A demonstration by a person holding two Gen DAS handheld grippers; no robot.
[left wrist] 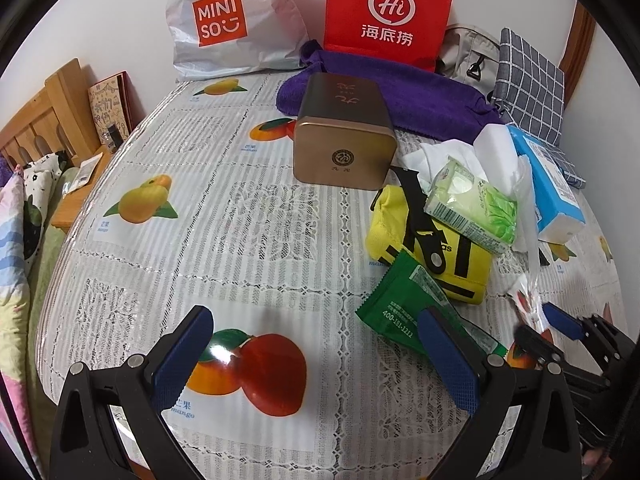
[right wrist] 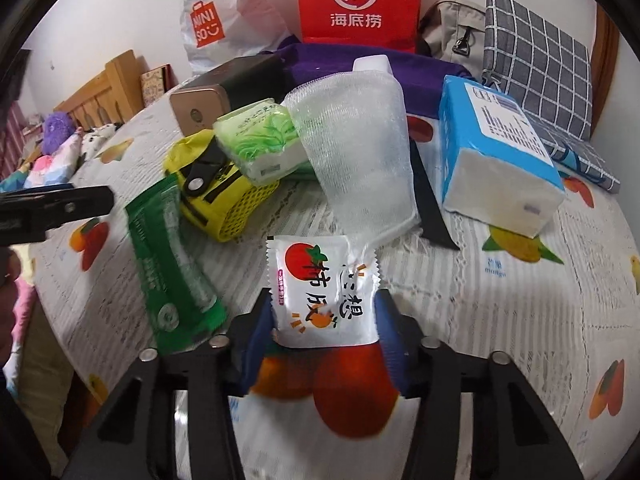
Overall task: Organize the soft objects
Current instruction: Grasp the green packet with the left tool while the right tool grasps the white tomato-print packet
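My right gripper [right wrist: 324, 320] is shut on a white snack packet with a red tomato print [right wrist: 320, 280], held just above the table. Behind it lie a clear mesh pouch [right wrist: 360, 148], a green tissue pack [right wrist: 260, 140], a yellow pouch with black strap [right wrist: 216, 200], a green sachet [right wrist: 172, 252] and a blue tissue pack [right wrist: 496, 144]. My left gripper [left wrist: 316, 352] is open and empty over the tablecloth, its right finger [left wrist: 448, 360] overlapping the green sachet [left wrist: 400, 300]. The right gripper [left wrist: 560, 320] shows at the left wrist view's right edge.
A gold tin box [left wrist: 344, 132] stands mid-table on the fruit-print tablecloth [left wrist: 200, 240]. A purple towel [left wrist: 420, 92], a red paper bag [left wrist: 388, 12], a white Miniso bag [left wrist: 224, 20], a grey backpack [left wrist: 468, 52] and a checked cloth [left wrist: 532, 80] line the back. A bed lies left.
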